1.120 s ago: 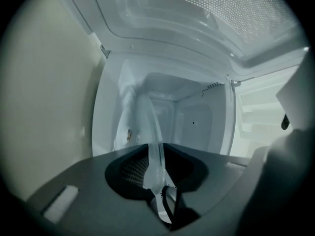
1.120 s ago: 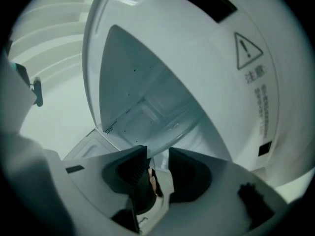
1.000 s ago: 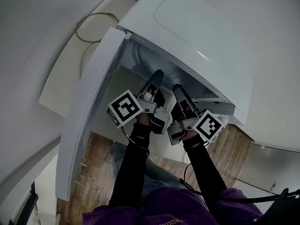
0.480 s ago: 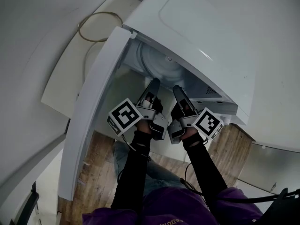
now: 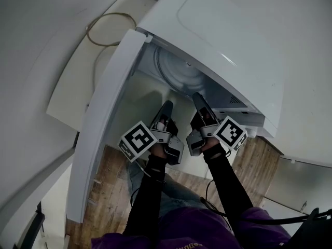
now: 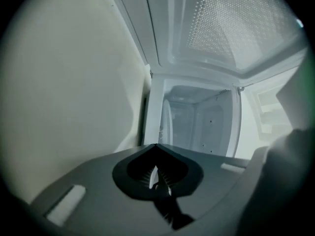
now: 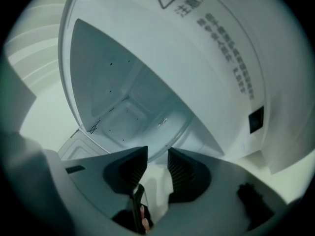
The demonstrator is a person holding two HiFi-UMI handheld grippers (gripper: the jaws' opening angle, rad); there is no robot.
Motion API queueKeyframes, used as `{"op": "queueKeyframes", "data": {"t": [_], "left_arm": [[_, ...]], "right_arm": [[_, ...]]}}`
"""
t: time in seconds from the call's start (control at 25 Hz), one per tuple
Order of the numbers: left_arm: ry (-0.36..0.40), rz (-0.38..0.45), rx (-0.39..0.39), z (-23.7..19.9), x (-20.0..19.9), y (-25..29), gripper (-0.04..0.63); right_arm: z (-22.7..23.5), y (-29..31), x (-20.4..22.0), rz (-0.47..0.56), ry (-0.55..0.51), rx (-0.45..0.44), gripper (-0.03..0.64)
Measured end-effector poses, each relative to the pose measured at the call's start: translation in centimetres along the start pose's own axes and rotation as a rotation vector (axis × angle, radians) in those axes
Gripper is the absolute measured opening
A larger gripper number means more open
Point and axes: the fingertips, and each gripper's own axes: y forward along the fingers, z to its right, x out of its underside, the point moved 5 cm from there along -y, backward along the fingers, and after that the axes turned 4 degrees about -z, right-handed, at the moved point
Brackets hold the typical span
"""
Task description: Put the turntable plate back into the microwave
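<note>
Head view looks down on the white microwave [image 5: 223, 40] with its door [image 5: 104, 134] swung wide. The turntable plate [image 5: 179, 74] shows as a ribbed round disc inside the mouth of the cavity. Whether it sits flat on its drive I cannot tell. Both grippers hang just outside the opening, side by side.

The left gripper [image 6: 156, 149] has just been closing; its jaws now meet tip to tip with nothing between them. The right gripper [image 7: 156, 156] stands wide apart and pinches nothing, though a curved clear rim, probably the plate's, sweeps close past its tips.

The plate is likely glass: stiff, heavy for its size, smooth and brittle. If it needs reseating, I would take it by the raised rim, one gripper on each side, and keep it level.

Only the gripper views show how the jaws stand. The left gripper view adds the door's perforated window and the depth of the cavity, with the plate a thin curved line. The right gripper view alone shows a warning label on white casing
</note>
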Motion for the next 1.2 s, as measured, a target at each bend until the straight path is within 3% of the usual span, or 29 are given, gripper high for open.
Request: {"op": "queueKeyframes", "data": {"t": [0.24,0.48,0.84,1.2], "left_arm": [[0.029,-0.027,-0.006,-0.4,0.9,-1.4,0.005],[0.112,-0.056,-0.040,-0.1,1.0,-2.0,0.005],[0.187,-0.072,-0.063,0.8,0.8,-2.5,0.005],[0.359,-0.074,-0.154,1.8,0.6,-3.4,0.005]], "right_arm": [[0.0,0.7,0.2,-0.002,-0.014,0.008,0.137],[-0.1,1.0,0.4,-0.019,-0.037,0.039,0.137],[-0.2,1.1,0.2,-0.147,-0.053,0.181,0.137],[-0.2,0.6,-0.3,-0.165,-0.163,0.315,0.138]]}}
